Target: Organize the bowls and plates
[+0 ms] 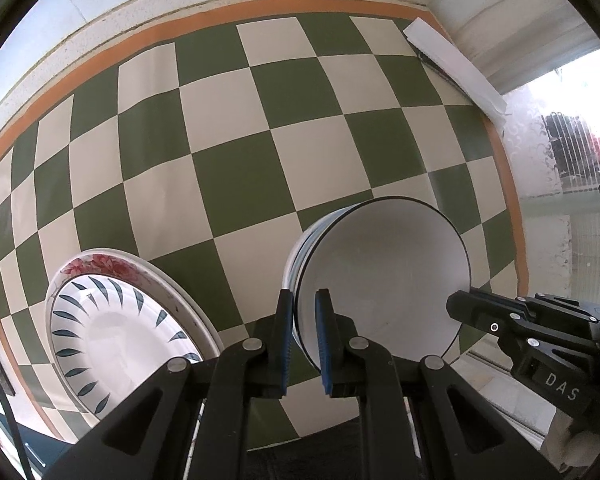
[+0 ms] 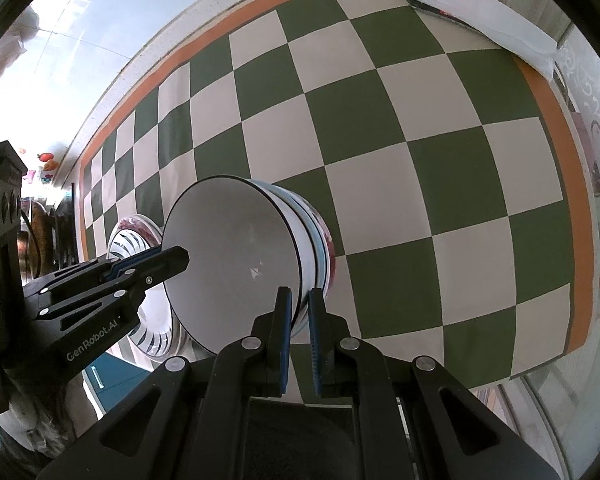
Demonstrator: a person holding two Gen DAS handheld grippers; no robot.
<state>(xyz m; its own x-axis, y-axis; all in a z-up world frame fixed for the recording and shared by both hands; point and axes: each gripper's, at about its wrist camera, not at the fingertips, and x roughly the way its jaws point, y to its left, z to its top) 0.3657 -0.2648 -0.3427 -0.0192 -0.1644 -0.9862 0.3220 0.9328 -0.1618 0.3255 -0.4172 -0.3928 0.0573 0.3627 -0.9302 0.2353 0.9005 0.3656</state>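
Plates (image 1: 128, 320), stacked, sit left of my L tongs (image 1: 304, 344) on the check cloth (image 1: 228, 140); top one has a blue leaf rim, faces up. My L tongs are narrow, pinching the near-left rim of the top bowl (image 1: 384, 276). Bowl stack sits w/ mouths up, axis vertical. My R tongs (image 2: 299, 332) are narrow too, clamped on the same bowl's right rim. Folded white paper (image 1: 456, 64) lies well beyond, at the far right corner.
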